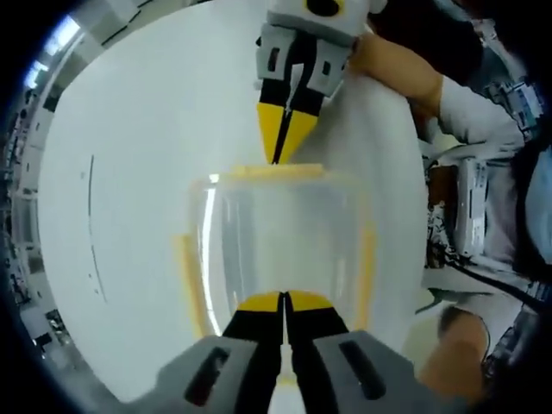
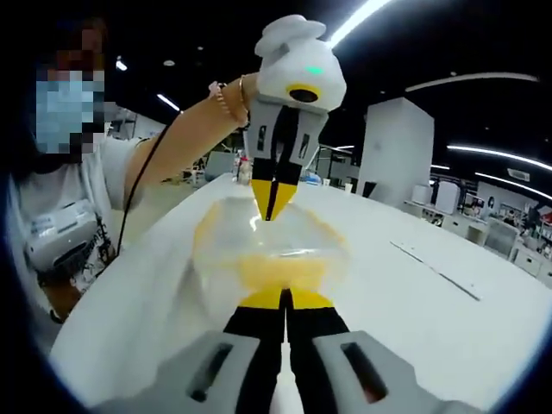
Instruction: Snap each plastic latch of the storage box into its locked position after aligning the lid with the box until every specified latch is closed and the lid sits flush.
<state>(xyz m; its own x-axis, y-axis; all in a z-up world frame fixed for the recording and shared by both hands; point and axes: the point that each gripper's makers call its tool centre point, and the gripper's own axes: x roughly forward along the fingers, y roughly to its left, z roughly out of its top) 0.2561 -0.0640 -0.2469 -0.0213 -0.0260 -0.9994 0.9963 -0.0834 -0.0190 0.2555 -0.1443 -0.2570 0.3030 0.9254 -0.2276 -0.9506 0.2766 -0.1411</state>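
Clear plastic storage box [image 1: 280, 237] with yellow latches sits on a white table [image 1: 129, 172], one gripper pressed at each end.

One box, two grippers, and three yellow latches can be counted in the left gripper view: one at the far end [image 1: 276, 172] and one along each long side. Left gripper [image 1: 284, 300] has its jaws closed together at the near end; right gripper [image 1: 282, 155] meets the far latch with jaws closed, tips touching it. Bare tabletop spreads wide beside the box toward the table's edges. In the right gripper view, a dim hall with ceiling strip lights [image 2: 362, 17] and distant desks lies beyond, and a person's arm [image 2: 185, 138] reaches over the table edge.
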